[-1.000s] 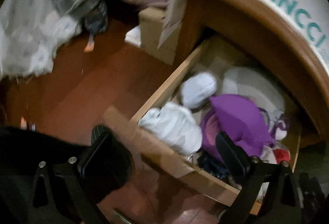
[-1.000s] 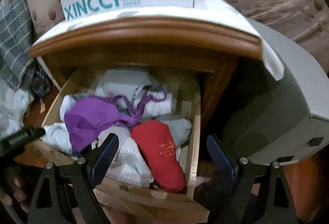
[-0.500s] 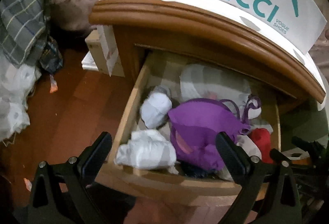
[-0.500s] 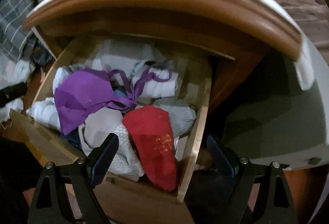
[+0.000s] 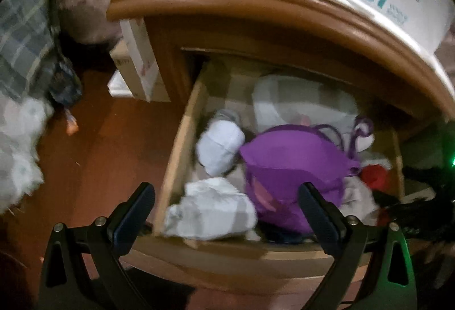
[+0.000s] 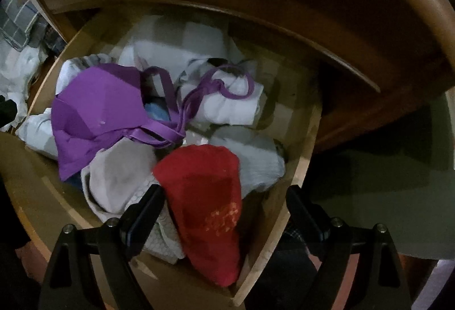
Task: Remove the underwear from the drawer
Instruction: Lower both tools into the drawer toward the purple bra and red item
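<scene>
Your right gripper [image 6: 224,204] gapes wide straddling the red underwear [image 6: 204,196] in the drawer [image 6: 301,167], ready to pinch; left gripper [image 5: 227,204] hangs spread, empty.

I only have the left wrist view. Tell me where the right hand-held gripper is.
Observer: The right hand-held gripper is open, its fingers either side of the red underwear at the drawer's front right corner.
Operator: Describe that red piece.
Observer: It has a pale orange pattern near its front end.
Operator: Say what's left of it.
Observer: A pale grey garment, partly under the purple bra.
</scene>
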